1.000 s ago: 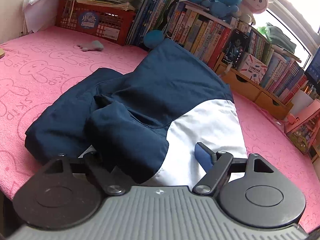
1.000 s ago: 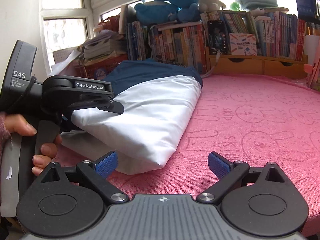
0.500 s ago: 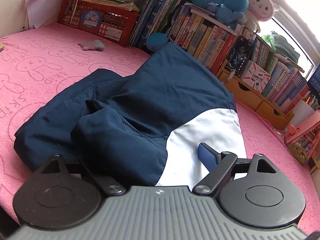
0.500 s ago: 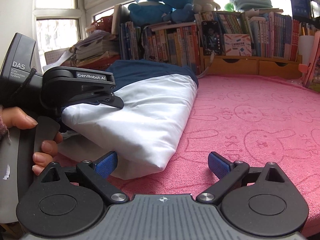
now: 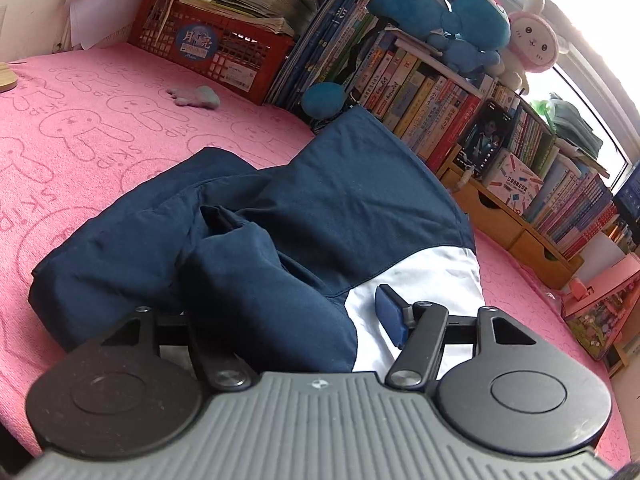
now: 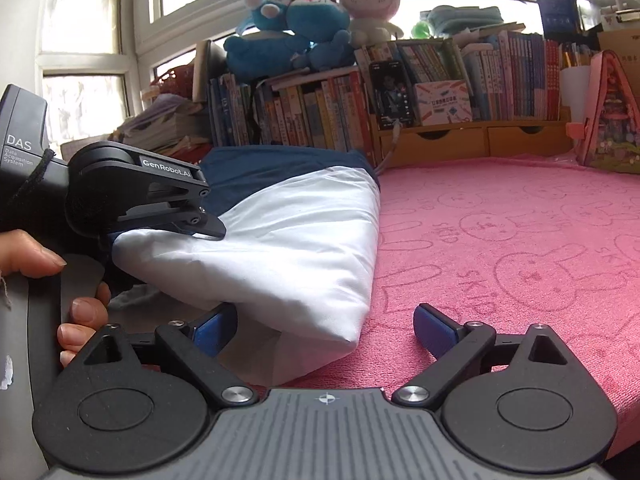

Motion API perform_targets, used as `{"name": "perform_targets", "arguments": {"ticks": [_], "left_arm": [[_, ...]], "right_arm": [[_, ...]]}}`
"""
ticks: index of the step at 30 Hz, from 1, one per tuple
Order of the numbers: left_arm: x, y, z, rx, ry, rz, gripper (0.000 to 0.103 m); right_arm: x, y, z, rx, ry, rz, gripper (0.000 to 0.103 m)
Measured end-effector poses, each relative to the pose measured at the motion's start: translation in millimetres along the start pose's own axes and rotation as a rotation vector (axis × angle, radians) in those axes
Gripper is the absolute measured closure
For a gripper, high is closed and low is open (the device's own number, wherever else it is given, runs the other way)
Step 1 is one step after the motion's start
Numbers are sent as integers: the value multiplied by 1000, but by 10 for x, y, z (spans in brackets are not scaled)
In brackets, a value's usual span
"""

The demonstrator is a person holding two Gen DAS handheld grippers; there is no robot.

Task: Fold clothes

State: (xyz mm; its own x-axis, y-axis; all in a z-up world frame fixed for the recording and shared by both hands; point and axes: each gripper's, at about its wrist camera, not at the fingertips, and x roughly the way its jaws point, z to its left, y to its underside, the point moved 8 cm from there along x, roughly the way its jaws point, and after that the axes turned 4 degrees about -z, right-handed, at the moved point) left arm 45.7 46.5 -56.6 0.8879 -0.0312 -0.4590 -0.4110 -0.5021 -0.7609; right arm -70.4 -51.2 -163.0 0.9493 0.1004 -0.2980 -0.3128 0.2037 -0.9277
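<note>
Centrally, a navy-and-white jacket [image 5: 320, 216] lies on a pink towel-like cover [image 5: 100, 136] embossed with rabbit outlines and "SKIP" lettering. Its cloth is thin, smooth and lightly crinkled; the navy part bunches into soft folds toward 9 o'clock in the left wrist view, while the white panel [image 6: 288, 248] forms a rounded, puffy fold with a blunt corner.

The left gripper [image 5: 296, 320] has its jaws spread wide around a hanging navy flap — the blue pad of one finger [image 5: 390, 314] rests on the white cloth at about 4 o'clock, and the other finger is hidden under the fabric. Whether it pinches anything I cannot tell; from the right wrist view its black fingers sit on top of the white fold at 9 o'clock, held by a hand [image 6: 60, 288].

The right gripper [image 6: 324, 326] stands open, low on the cover: one ribbed blue pad is tucked under the white fold's lower edge, the other lies apart on bare pink towel.

Farther out, at 12 o'clock, run rows of upright books [image 6: 312, 116] above wooden drawers [image 6: 460, 140]. Blue plush toys [image 6: 288, 40] and a pink-hooded bunny plush [image 6: 370, 4] sit on top — a red mesh crate [image 5: 208, 48] stacked with papers stands at 11 o'clock in the left wrist view.
</note>
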Motion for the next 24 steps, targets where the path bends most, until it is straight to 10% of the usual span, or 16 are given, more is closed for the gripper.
{"name": "perform_targets", "arguments": {"ticks": [6,11,24], "left_arm": [[-205,-228,98,-43,24,-166,93],[-419,-417,196,46,-33,-308,94],[-483,-296,930,30,-137,-258,81]], "right_arm": [[80,20,94,-21,42,-23,54],[107,-14,112,-88,55,-52,60],[91,82,380,-281,34,-90,60]]}}
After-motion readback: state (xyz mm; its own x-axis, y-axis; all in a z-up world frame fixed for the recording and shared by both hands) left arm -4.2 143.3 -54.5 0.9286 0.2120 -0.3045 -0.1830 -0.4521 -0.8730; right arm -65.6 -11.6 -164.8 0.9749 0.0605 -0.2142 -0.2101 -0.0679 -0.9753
